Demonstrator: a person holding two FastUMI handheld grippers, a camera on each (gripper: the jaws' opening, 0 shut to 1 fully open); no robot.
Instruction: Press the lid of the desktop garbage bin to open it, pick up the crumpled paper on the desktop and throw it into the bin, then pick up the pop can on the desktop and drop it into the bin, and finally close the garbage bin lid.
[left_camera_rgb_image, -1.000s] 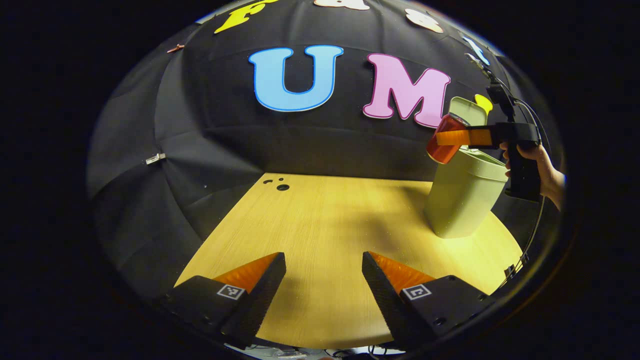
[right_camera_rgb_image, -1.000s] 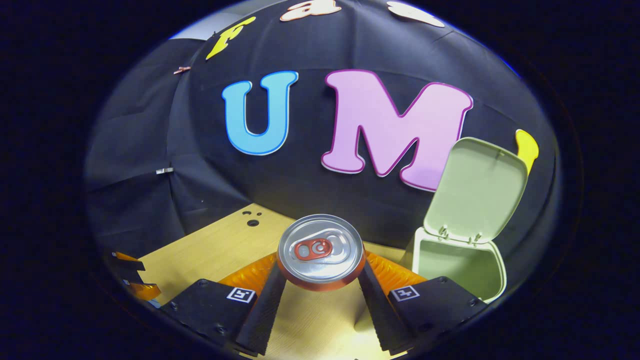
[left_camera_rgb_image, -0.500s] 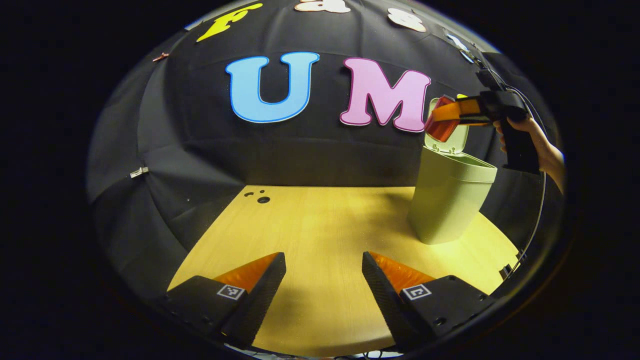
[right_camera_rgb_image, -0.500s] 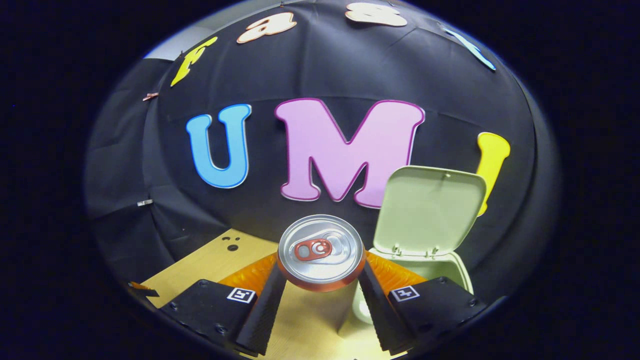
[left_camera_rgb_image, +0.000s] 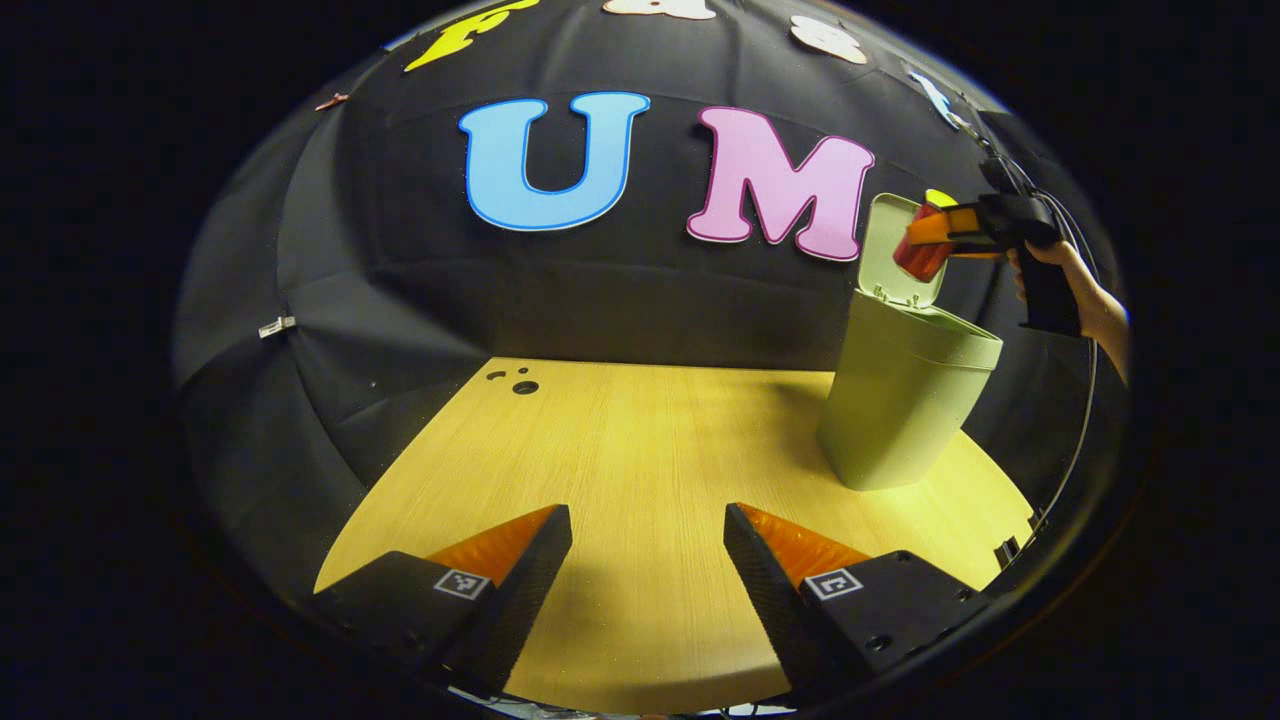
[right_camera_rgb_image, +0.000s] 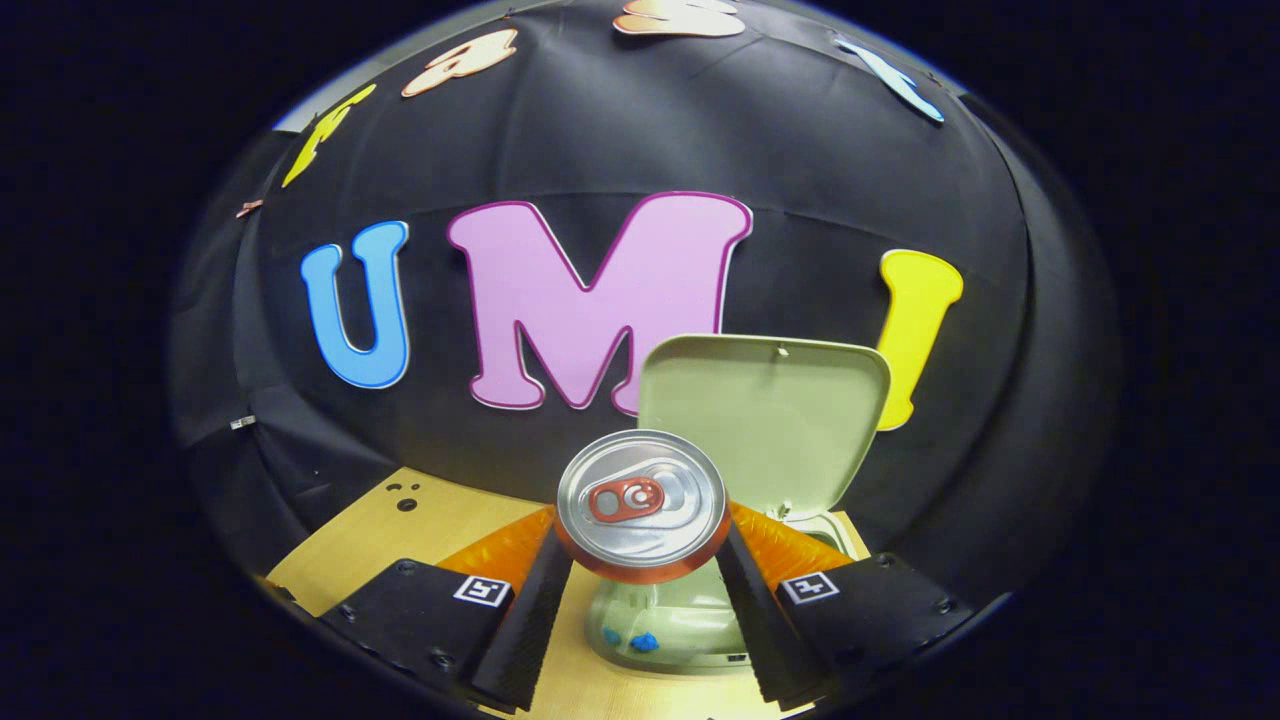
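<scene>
Two grippers, one job left for the right one. Going left to right in the left gripper view: left gripper sits low over the bare desktop, fingers spread wide with nothing between them, well apart from the action. Bin stands at about 3 o'clock from it, lid hinged up and back against the wall. Farther right, at roughly 2 o'clock, a hand holds the right gripper above the bin rim, with the pop can at its tip, in front of the raised lid. In the right gripper view the right gripper has both fingers pinching the pop can on its sidewall; the can's long axis runs forward along the fingers, top end facing away from the camera. Key relation: the bin mouth lies at 6 o'clock from the can, partly hidden beneath it, and the open lid stands just behind at 1 o'clock. Small blue bits show low on the bin; can't tell what they are. Judgement: can looks roughly over the opening, so the next move is likely a release; risk is the can clipping the front rim or lid if it isn't centred. Crumpled paper: can't tell where it is.
</scene>
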